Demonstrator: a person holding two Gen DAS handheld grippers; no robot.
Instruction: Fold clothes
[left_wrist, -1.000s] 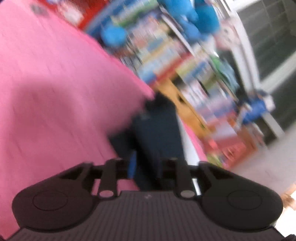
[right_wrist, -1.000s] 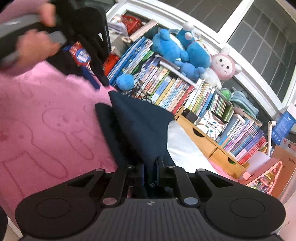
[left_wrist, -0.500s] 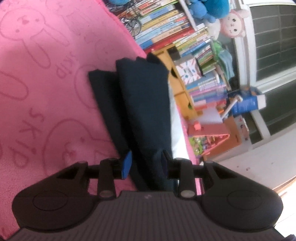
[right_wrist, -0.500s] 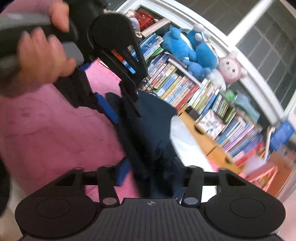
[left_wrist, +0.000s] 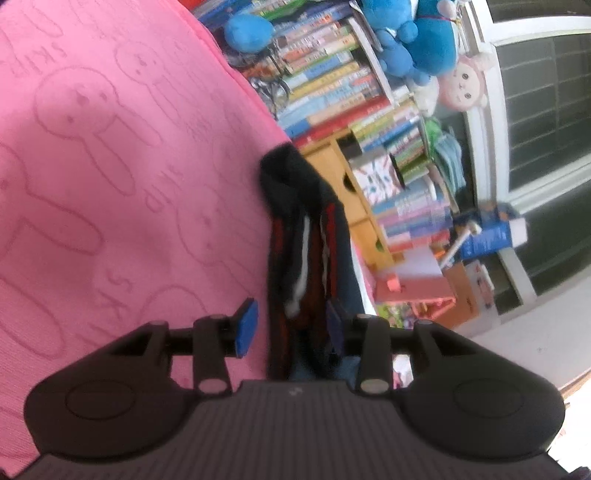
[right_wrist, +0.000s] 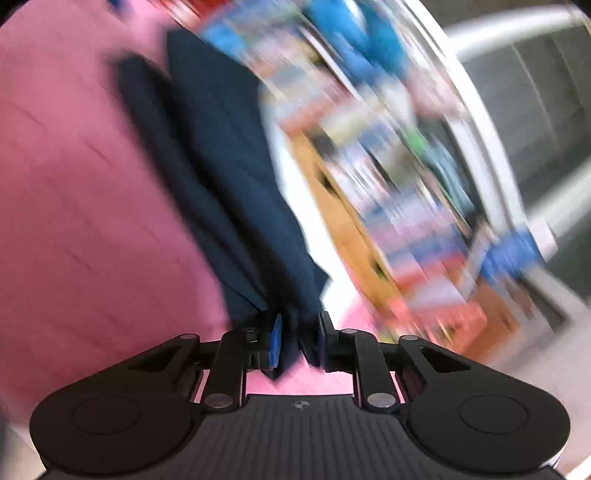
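Note:
A dark navy garment lies bunched at the right edge of the pink bunny-print blanket, showing red and white stripes in its folds. My left gripper is open and straddles its near end; the left blue pad stands clear of the cloth. The right wrist view is blurred by motion. There the navy garment stretches as a long folded strip over the pink blanket. My right gripper is shut on the strip's near end, with cloth pinched between the pads.
Beyond the blanket's edge stand rows of books, blue and pink plush toys and a wooden drawer box. A white cloth lies beside the garment. Windows are behind.
My right gripper has gone from open to shut on the garment and is swinging fast. The left gripper opened wider, and the cloth before it has bunched up, showing stripes. The hand left the right view.

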